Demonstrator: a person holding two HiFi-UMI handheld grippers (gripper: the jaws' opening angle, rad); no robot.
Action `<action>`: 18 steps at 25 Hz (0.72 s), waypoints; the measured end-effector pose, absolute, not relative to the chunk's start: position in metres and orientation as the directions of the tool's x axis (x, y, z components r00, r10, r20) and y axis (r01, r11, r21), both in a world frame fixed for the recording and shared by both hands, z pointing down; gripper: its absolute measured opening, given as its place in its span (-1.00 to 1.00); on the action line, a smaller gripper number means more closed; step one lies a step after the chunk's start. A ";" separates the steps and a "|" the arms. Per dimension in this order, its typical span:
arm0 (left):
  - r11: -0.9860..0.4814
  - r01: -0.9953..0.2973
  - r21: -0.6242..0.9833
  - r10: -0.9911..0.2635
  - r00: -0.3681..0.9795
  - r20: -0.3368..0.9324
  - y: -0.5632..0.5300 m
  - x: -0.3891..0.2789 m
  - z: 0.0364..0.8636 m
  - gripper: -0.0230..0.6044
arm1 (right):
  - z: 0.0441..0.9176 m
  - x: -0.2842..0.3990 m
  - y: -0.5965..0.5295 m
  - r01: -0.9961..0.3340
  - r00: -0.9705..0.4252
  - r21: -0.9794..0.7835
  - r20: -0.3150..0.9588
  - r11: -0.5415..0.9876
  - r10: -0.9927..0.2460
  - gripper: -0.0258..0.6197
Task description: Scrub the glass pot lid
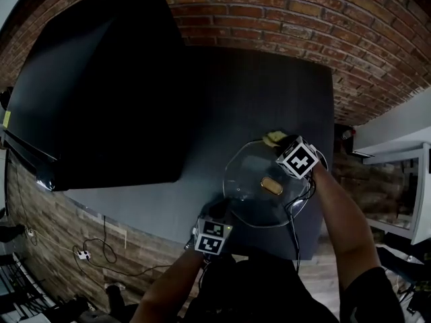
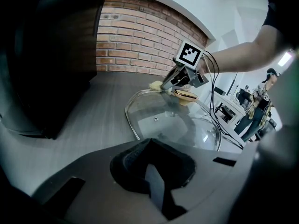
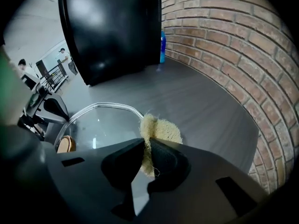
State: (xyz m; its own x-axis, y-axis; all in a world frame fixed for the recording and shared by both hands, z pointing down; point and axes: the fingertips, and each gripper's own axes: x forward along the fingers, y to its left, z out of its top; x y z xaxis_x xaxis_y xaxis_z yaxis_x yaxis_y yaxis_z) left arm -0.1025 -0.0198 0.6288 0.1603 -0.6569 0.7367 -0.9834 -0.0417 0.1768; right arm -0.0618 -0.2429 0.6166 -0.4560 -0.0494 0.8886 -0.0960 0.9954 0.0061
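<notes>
Clear glass lid (image 1: 246, 180), metal rim, gold knob (image 1: 271, 185) up, on dark table (image 1: 256, 99) near front edge. Yellow fibrous scrubber (image 3: 161, 129) touching far rim.

Your right gripper (image 3: 145, 154) is clamped on a yellow fibrous scrub pad (image 3: 162, 129), which sits at the rim of the glass pot lid (image 3: 100, 122) on the grey table (image 3: 201, 97). Lid knob (image 3: 66, 144) far left. Blue bottle (image 3: 163, 45) by the brick wall (image 3: 224, 41).

- My head view runs dim — black corners, brick wall (image 1: 303, 19) bowed by fisheye.
- Gripper views brighter; glare on the glass lid (image 3: 98, 125), jaws soft.
</notes>
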 end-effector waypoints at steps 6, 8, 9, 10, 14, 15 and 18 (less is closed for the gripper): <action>-0.045 -0.984 0.174 -0.655 0.160 0.738 -0.019 -0.104 0.630 -0.82 | 0.618 -0.037 -0.253 -0.163 -0.449 0.000 0.890 0.987 -0.074 -0.79; -0.047 -0.984 0.172 -0.655 0.160 0.738 -0.020 -0.104 0.629 -0.82 | 0.620 -0.028 -0.255 -0.181 -0.447 -0.003 0.891 0.983 -0.080 -0.79; -0.048 -0.984 0.170 -0.655 0.160 0.739 -0.020 -0.104 0.629 -0.82 | 0.620 -0.024 -0.256 -0.189 -0.445 -0.003 0.891 0.982 -0.083 -0.79; -0.048 -0.984 0.170 -0.654 0.159 0.739 -0.020 -0.104 0.629 -0.82 | 0.620 -0.019 -0.257 -0.198 -0.443 -0.003 0.892 0.980 -0.086 -0.79; -0.050 -0.984 0.170 -0.652 0.161 0.741 -0.019 -0.104 0.629 -0.82 | 0.620 0.000 -0.256 -0.224 -0.436 -0.007 0.895 0.975 -0.094 -0.79; -0.052 -0.984 0.170 -0.653 0.162 0.740 -0.019 -0.103 0.629 -0.82 | 0.620 0.004 -0.255 -0.230 -0.435 -0.009 0.895 0.973 -0.095 -0.79; -0.058 -0.984 0.168 -0.652 0.165 0.740 -0.019 -0.104 0.628 -0.82 | 0.620 0.018 -0.253 -0.252 -0.430 -0.011 0.897 0.968 -0.101 -0.79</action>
State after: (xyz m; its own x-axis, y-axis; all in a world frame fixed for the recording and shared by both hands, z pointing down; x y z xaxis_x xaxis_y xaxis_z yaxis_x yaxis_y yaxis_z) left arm -0.1037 -0.0194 0.6283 0.1648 -0.6518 0.7403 -0.9841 -0.0579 0.1681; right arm 0.0184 -0.2530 0.6201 -0.4301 -0.1015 0.8971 -0.2521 0.9676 -0.0114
